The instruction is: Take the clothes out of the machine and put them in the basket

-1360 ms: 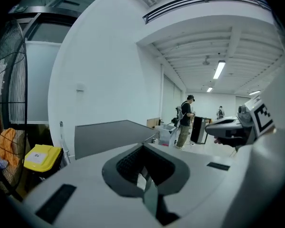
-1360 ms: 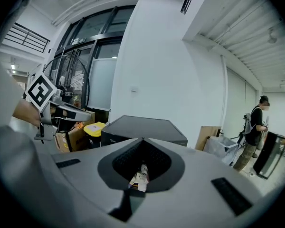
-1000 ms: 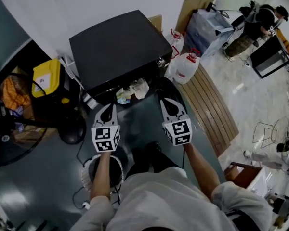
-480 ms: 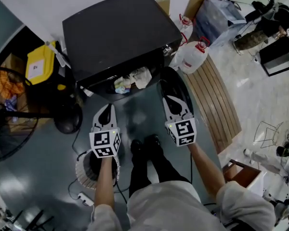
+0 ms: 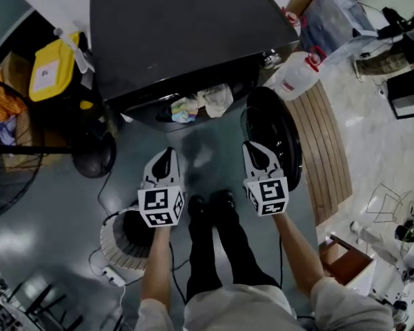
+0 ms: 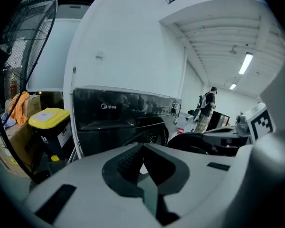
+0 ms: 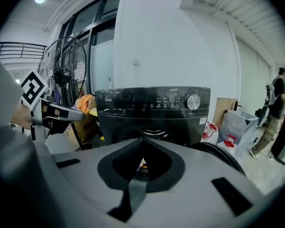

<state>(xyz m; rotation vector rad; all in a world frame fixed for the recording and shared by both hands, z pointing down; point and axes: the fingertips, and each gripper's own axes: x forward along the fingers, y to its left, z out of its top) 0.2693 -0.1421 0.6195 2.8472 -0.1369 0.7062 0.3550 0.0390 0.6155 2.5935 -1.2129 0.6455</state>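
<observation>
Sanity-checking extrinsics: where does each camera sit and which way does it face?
Head view: on the person's head, looking steeply down at the washing machine, its open door and the basket; forearms, legs, left gripper, right gripper show.
Left gripper view: on the left gripper, facing the machine's front over shut jaws; right gripper's marker cube at right.
Right gripper view: on the right gripper, facing the control panel; left gripper's marker cube at left.
Shared: both gripper views see the machine's front.

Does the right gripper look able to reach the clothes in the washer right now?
Probably yes: the door is swung open, the clothes show at the opening, only floor lies before the right gripper, jaws shut.
</observation>
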